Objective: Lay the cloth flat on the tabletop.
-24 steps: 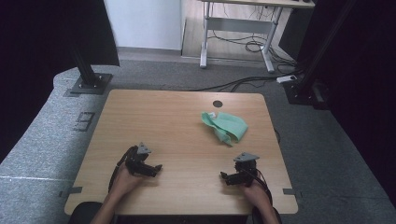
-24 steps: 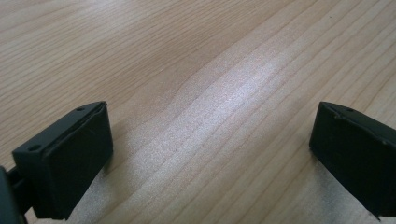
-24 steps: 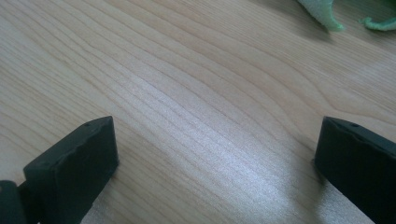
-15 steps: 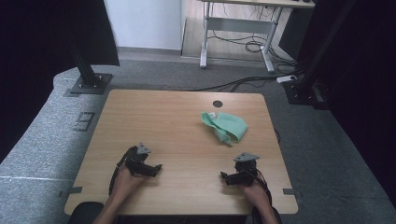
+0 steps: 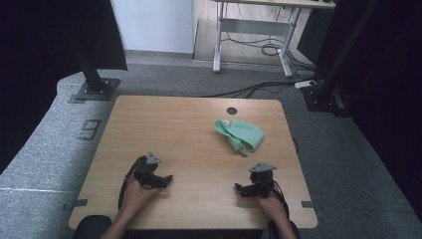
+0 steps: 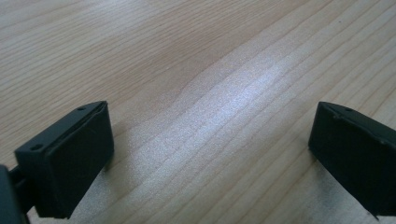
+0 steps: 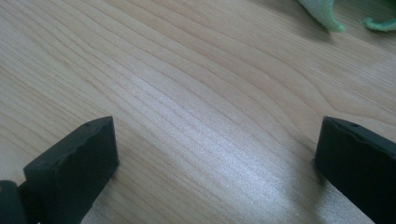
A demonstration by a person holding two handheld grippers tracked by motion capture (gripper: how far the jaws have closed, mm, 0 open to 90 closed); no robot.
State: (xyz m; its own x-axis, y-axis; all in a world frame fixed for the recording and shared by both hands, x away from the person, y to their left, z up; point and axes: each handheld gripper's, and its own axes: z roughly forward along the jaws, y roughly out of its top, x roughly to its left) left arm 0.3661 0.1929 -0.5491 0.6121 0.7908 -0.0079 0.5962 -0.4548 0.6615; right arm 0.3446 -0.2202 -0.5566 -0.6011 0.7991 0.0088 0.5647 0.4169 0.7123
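Left gripper [image 5: 166, 179] and right gripper [image 5: 240, 189] are held wide, empty, low over table [image 5: 189, 124]; green cloth [image 5: 240, 134] is seen ahead of the right; bare wood between.

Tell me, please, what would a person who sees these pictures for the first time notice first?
The eye goes first to the crumpled green cloth, the one spot of colour on the wooden table, lying toward its far right part. Next come the left gripper and the right gripper, each held in a hand near the table's near edge, both with jaws wide open and nothing between them.
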